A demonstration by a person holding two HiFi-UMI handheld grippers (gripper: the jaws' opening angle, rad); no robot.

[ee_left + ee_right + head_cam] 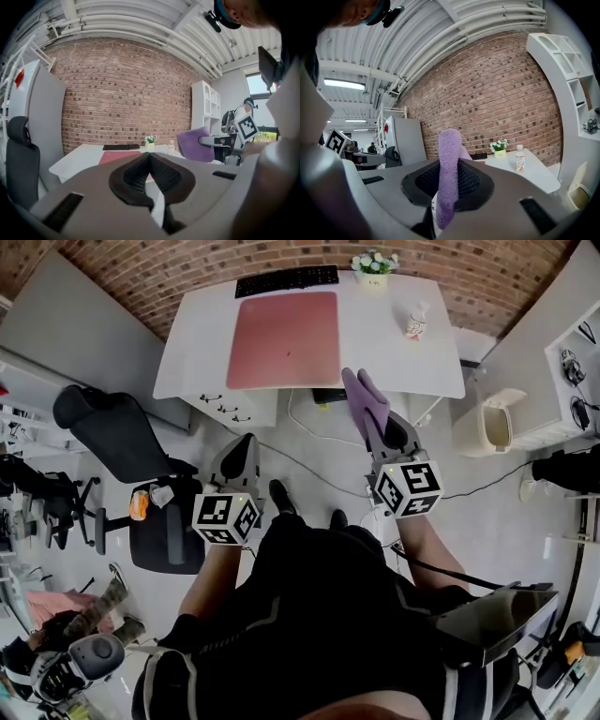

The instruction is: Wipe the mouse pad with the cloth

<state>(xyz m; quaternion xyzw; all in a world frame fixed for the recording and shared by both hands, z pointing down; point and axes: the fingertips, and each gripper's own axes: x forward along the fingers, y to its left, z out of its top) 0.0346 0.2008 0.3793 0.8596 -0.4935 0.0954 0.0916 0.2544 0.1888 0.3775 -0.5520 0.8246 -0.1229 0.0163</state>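
Note:
A pink mouse pad (285, 339) lies flat on the white desk (386, 354), below a black keyboard (287, 280). My right gripper (380, 418) is held in the air short of the desk's near edge, shut on a purple cloth (365, 399) that sticks up between its jaws. The same cloth (448, 176) stands upright in the right gripper view. My left gripper (240, 457) hangs lower left of the desk, shut with nothing in it. In the left gripper view the mouse pad (116, 157) shows far off beyond the closed jaws.
A small flower pot (374, 267) and a white bottle (416, 322) stand at the desk's back right. A black office chair (127, 451) stands at the left, a white bin (495, 423) at the right. Cables trail over the floor under the desk.

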